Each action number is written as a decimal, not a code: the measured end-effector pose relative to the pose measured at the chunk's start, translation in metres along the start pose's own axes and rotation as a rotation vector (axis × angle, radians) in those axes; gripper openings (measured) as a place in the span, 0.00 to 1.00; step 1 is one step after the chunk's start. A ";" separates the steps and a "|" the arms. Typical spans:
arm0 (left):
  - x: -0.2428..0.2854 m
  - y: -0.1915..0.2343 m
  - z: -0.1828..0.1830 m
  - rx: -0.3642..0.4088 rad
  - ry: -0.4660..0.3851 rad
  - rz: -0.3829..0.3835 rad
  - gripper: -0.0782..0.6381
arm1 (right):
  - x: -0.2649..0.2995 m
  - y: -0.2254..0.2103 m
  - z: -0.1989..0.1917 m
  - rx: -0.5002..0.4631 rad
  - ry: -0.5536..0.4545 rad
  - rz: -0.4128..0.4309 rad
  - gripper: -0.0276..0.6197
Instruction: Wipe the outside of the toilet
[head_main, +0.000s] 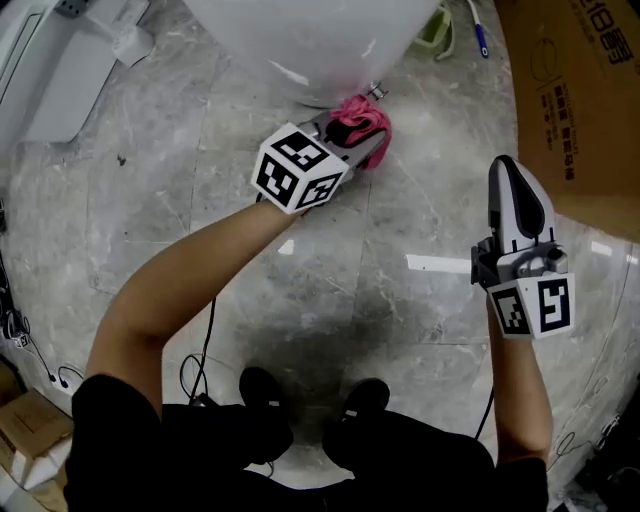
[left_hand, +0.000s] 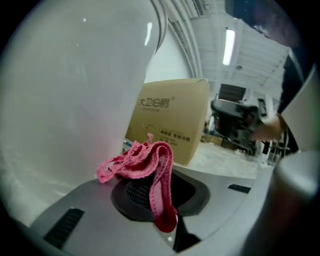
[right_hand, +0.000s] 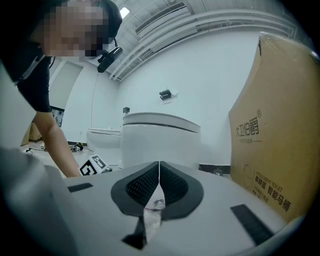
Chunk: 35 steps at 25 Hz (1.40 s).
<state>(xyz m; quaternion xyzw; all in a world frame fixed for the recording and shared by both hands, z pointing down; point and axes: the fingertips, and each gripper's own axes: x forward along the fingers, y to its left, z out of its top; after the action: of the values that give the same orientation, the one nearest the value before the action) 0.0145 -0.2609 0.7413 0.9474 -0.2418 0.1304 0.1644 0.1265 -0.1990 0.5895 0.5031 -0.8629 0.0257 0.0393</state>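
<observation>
**Toilet (head_main: 300, 40) with pink cloth (head_main: 360, 118) at its foot**

My left hand-held gripper (head_main: 362, 140) is clenched on the pink cloth, low beside the white outer wall. My right hand-held gripper (head_main: 508, 172) hangs well apart near the cardboard box (head_main: 580, 100), jaws pressed together on nothing.

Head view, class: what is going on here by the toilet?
A person holds a gripper in each hand. The left gripper is shut on a pink cloth, held low at the toilet's white outer wall; contact can't be confirmed. The right gripper is shut and empty, off to the side by a cardboard box.
</observation>
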 end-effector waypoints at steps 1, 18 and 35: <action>-0.023 0.002 -0.014 0.051 0.038 -0.021 0.19 | 0.001 -0.001 -0.001 -0.002 0.003 0.000 0.09; -0.128 0.238 -0.049 0.093 0.221 0.398 0.19 | 0.015 0.000 -0.019 -0.021 0.032 0.013 0.09; -0.057 0.123 -0.079 -0.095 0.121 0.351 0.19 | 0.021 0.003 -0.023 0.039 0.002 0.001 0.09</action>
<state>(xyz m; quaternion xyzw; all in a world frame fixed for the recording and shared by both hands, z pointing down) -0.1090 -0.3098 0.8249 0.8721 -0.3991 0.2023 0.1979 0.1150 -0.2137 0.6140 0.5033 -0.8625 0.0432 0.0302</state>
